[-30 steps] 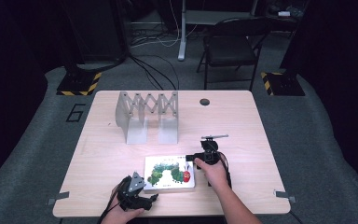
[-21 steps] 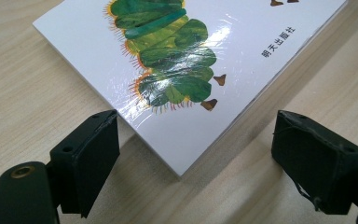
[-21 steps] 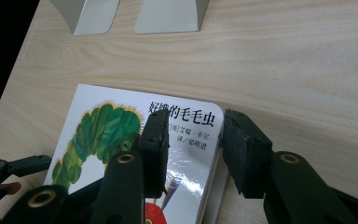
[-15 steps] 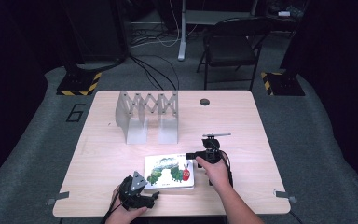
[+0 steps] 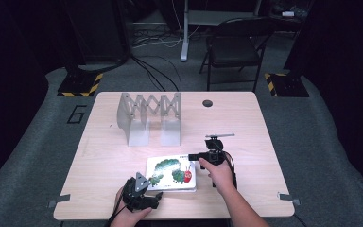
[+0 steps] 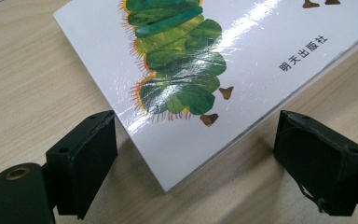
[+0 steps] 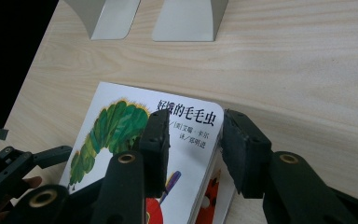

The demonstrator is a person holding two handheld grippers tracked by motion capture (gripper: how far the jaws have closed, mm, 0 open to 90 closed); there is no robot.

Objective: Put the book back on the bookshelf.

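Picture book (image 5: 171, 173) lies flat on the worktop (image 5: 264, 137), near the person's edge, front cover up. Its long axis runs left to right across the worktop in the high view; the green caterpillar stretches along that axis, red head toward the right end. One short edge faces each gripper.

Right gripper (image 5: 194, 156) sits at the book's far right corner. In the right gripper view (image 7: 195, 140) the jaws are clamped on the book's edge by the title characters: one pad on the cover, the other outside the edge. That edge looks slightly lifted, a red inner page showing beneath.

Left gripper (image 5: 157, 194) rests at the near left corner. In the left gripper view (image 6: 193, 158) its jaws stand wide apart, the book's corner pointing in between them, neither pad touching the book (image 6: 223, 70).

Expanding bookend rack (image 5: 150, 116) stands upright farther back on the worktop, well apart from the book. Folding chair (image 5: 234, 47) on the floor beyond.
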